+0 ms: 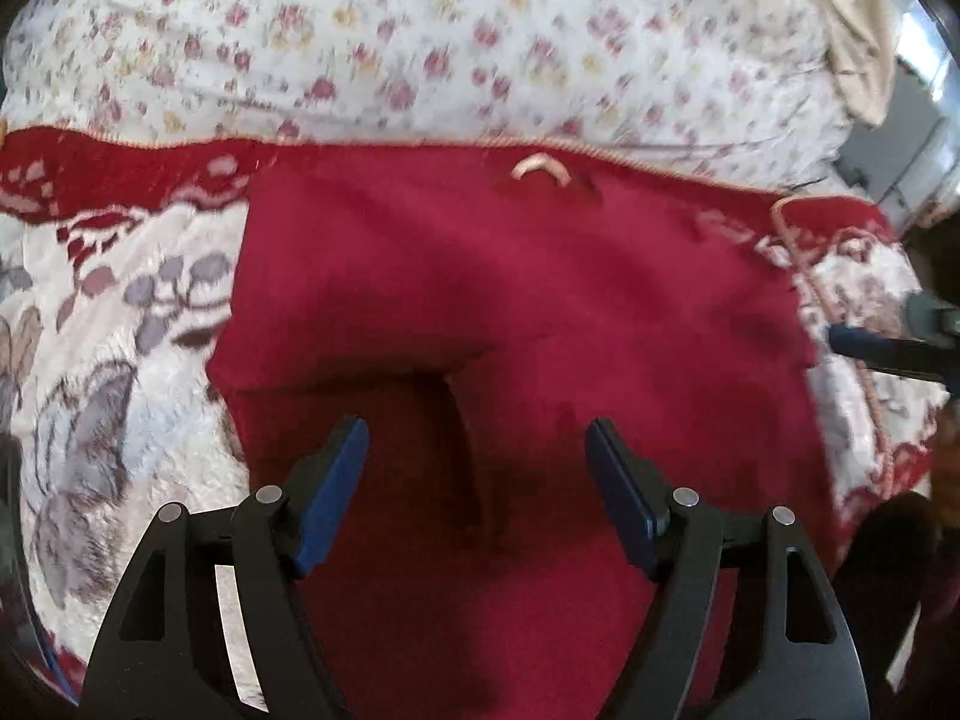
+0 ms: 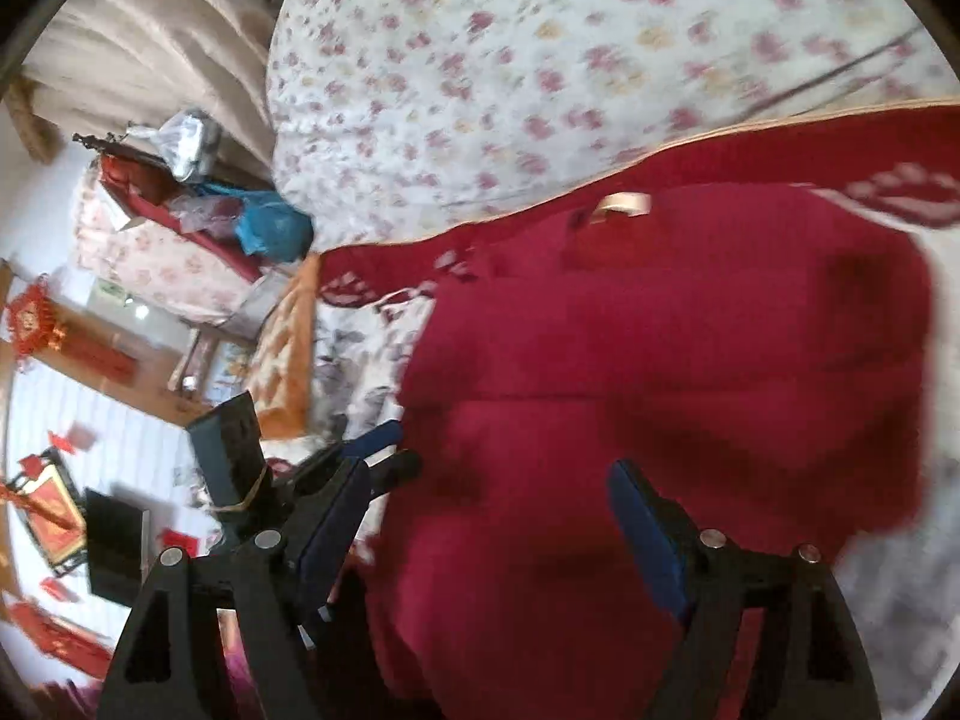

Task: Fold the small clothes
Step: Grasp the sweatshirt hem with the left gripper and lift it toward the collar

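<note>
A dark red garment (image 1: pixel 510 300) lies spread flat on the bed, with a cream hanging loop (image 1: pixel 540 169) at its far edge and a fold crease near its front. My left gripper (image 1: pixel 474 426) hovers open just above the garment's near part, with nothing between its blue pads. One finger of the right gripper (image 1: pixel 888 349) pokes in at the garment's right edge. In the right wrist view the same red garment (image 2: pixel 660 360) fills the middle, loop (image 2: pixel 624 203) at the top. My right gripper (image 2: pixel 489 468) is open over its near edge and holds nothing. The left gripper (image 2: pixel 372 444) shows beside it on the left.
The garment rests on a red-and-white patterned plush blanket (image 1: pixel 120 330). Behind it lies a white quilt with small red flowers (image 1: pixel 420 48). A beige cloth (image 1: pixel 852 30) sits far right. Left of the bed in the right wrist view are a blue bag (image 2: pixel 270 228) and clutter.
</note>
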`<state>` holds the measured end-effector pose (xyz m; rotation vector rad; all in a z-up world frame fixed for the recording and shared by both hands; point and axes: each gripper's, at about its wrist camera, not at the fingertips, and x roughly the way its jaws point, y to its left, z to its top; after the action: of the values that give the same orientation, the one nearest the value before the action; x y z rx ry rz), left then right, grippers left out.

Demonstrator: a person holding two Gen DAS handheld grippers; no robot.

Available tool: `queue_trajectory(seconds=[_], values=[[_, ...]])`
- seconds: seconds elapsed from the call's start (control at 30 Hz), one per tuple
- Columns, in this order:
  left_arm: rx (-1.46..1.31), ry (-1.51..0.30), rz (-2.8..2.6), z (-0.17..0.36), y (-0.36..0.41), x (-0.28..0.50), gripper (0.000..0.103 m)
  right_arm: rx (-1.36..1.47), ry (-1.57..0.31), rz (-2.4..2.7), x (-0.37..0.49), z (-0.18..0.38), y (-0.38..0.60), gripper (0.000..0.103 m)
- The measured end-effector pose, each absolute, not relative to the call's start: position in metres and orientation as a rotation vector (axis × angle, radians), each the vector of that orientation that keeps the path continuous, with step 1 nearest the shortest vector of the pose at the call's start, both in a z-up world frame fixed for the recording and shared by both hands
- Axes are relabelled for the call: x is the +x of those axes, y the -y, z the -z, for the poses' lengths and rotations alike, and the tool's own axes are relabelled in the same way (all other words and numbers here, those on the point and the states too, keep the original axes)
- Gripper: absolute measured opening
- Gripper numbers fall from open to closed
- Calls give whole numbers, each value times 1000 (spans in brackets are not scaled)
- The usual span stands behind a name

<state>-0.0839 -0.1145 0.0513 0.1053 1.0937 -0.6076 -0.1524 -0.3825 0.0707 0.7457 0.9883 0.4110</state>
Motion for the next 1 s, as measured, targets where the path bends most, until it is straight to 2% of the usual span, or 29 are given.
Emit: queue_trajectory(seconds=[0.07, 0.27, 0.37, 0.4, 0.6, 0.83, 1.0], values=[[57, -1133, 607, -42, 115, -81, 74, 765, -951, -379, -166, -70, 399, 79], [71, -1103, 592, -43, 121, -89, 35, 920, -795, -362, -185, -58, 440, 79], [121, -1088, 575, -43, 129, -91, 27, 931, -791, -338, -186, -57, 446, 79], [137, -1080, 570, -45, 131, -93, 16, 940, -786, -335, -186, -59, 447, 79], [111, -1056, 615, -80, 135, -97, 11, 988, -710, -303, -198, -67, 467, 79], [103, -933, 752, -191, 173, -92, 11, 973, -651, -140, -214, -74, 494, 79], [83, -869, 812, -271, 216, -80, 11, 890, -676, -48, -220, -77, 499, 79]])
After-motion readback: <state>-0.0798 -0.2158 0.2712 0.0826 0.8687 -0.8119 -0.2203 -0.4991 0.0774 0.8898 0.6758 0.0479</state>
